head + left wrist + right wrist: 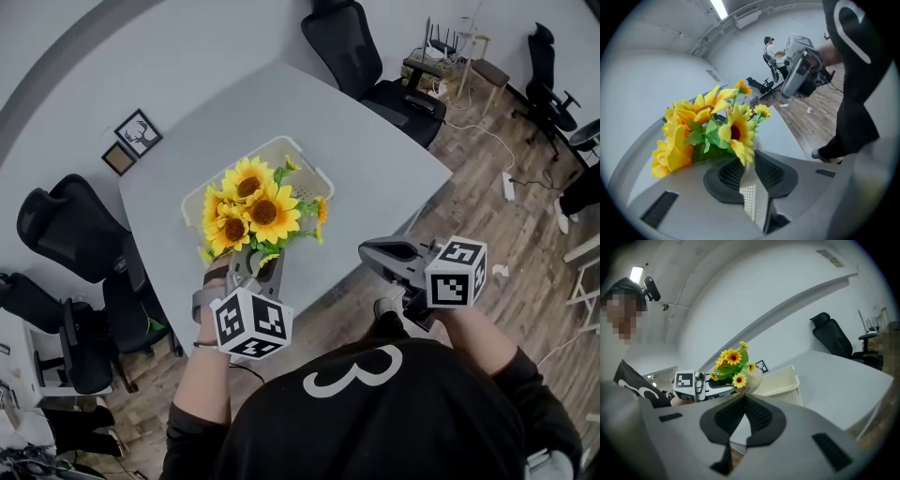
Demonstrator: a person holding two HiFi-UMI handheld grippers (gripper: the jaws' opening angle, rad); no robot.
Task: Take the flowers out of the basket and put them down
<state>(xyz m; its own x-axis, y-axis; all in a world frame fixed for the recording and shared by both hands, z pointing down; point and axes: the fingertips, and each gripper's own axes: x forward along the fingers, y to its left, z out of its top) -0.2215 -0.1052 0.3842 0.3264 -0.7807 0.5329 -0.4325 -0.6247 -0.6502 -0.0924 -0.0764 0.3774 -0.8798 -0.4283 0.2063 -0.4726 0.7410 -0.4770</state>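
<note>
Now the flowers (pixel 251 208) sit clamped in the left hand-held gripper (pixel 254 268), stems running along its jaws, blooms forward, above the near edge of the basket (pixel 298 155). Bare table (pixel 375 159) lies rightward, nearer the right hand-held gripper (pixel 367 251), pinched shut and empty.

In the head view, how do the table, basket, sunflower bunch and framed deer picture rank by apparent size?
1. table
2. basket and sunflower bunch: about alike; the flowers sit nearer the camera
3. framed deer picture
</note>
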